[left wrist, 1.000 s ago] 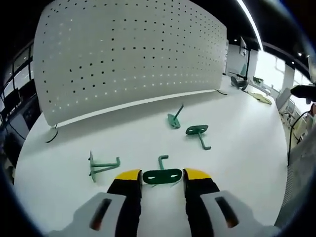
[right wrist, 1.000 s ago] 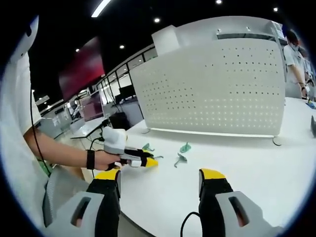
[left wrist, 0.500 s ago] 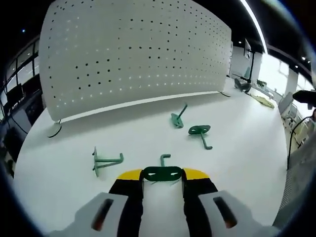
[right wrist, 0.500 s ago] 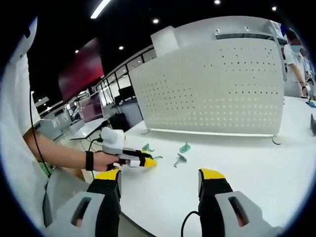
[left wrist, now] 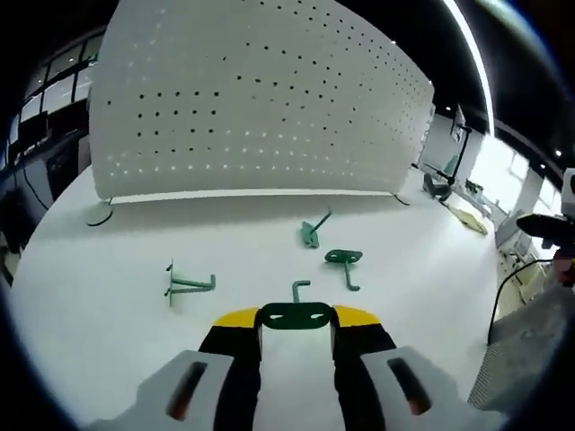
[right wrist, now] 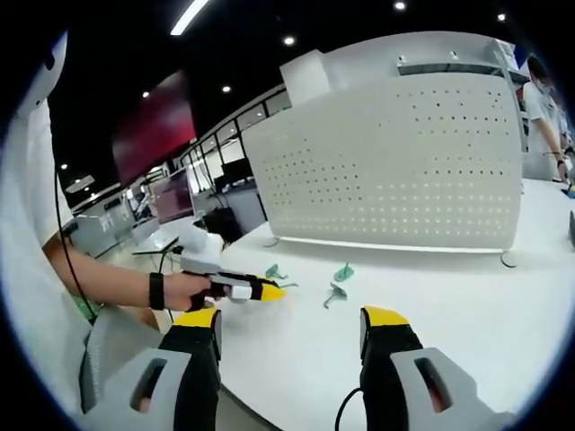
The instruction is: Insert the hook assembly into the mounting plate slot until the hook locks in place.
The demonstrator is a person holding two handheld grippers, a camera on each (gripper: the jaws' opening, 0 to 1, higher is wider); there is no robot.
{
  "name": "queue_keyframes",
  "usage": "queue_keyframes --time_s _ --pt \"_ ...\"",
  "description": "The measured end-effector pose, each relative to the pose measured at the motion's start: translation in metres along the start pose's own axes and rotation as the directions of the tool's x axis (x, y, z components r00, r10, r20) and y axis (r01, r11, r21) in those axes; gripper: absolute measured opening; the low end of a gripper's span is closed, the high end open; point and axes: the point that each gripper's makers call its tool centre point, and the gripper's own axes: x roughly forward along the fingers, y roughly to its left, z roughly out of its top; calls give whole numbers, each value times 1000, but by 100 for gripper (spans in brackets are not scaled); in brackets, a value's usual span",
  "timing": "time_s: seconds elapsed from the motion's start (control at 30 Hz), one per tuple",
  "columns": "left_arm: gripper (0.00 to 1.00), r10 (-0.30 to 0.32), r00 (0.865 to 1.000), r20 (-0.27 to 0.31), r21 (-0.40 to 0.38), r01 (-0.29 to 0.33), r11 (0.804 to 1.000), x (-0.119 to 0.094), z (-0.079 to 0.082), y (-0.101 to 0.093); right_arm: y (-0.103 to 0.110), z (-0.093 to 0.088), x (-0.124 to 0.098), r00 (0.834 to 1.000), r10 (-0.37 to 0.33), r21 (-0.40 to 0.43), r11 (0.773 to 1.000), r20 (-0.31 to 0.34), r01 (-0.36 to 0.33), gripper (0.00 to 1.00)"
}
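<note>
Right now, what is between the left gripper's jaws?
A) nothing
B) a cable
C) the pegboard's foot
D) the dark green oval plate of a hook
D: in the left gripper view, the left gripper is shut on the hook, its yellow tips pressing both ends of the oval plate.

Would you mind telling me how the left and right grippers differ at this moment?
The left gripper is shut on a dark green hook plate just above the white table; the right gripper is open and holds nothing. Both have yellow-tipped black jaws.
</note>
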Motion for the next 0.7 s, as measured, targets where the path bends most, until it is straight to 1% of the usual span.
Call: queue_keyframes --time_s 0.17,0.2,0.27,0.33,0.4,0.5,0.63,0.7 --pt "31 -25 1000 11 -41 25 999 -10 6 -10 3 2 0 1000 12 -4 1000 10 -12 63" --pt "31 -41 999 5 -47 42 998 -12 6 -14 3 2 0 1000 14 -6 1000 11 -14 63" --pt "31 -56 998 -14 -46 55 997 -15 4 -18 4 2 0 1000 18 -8 1000 12 -18 62" --pt "31 -72 997 -9 -25 71 997 -19 4 -25 6 2 -1 1000 23 -7 1000 14 -23 62" --pt "31 -89 996 -14 -30 89 996 -24 5 -31 8 3 -1 999 33 -12 999 16 -33 62" --pt "31 -124 992 -3 -53 124 991 -31 8 -42 11 3 -1 999 42 -20 999 12 -42 62" --pt "31 -152 988 6 -76 152 985 -39 10 -51 13 5 -1 998 54 -26 998 18 -53 62" --pt "31 -172 985 9 -115 172 978 -43 11 -57 14 7 -1 998 58 -30 998 19 -58 61"
